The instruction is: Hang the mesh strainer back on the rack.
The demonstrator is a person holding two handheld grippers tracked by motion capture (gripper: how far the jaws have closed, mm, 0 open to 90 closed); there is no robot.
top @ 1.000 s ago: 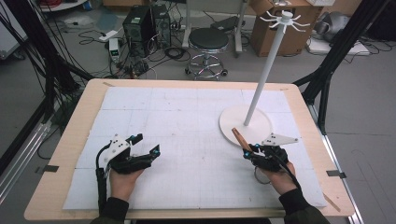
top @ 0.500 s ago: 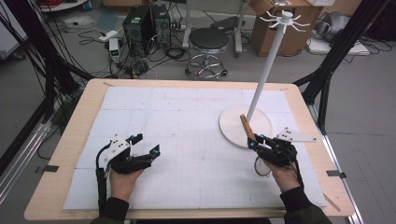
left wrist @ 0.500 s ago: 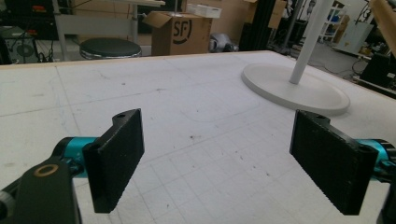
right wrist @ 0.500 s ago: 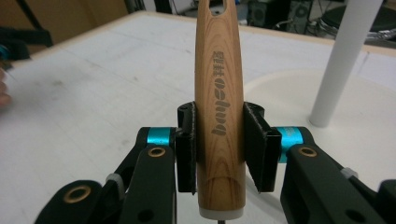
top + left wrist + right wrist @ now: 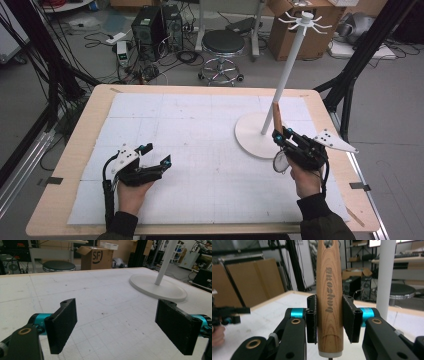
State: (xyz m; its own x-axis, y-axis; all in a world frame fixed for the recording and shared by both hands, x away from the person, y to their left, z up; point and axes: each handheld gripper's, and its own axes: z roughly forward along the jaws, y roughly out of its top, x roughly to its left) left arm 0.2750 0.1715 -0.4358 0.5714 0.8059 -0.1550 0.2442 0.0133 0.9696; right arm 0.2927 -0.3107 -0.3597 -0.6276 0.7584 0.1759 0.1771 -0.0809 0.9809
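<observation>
Since the earlier frame, right gripper (image 5: 278, 136), clenched on wooden handle (image 5: 329, 297), lifted it upright beside stand (image 5: 285, 82); hanging it on the top hooks seems next. Left gripper (image 5: 155, 156) rests released.

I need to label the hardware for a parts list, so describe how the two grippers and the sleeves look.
Both the left gripper and right gripper are black framed, with flat black ribbed pads, teal collars and brass-ringed pivots. Each carries a pale three-cornered plate with dark dots. A black cable trails from the left. Sleeves are dark olive with black cuffs.
</observation>
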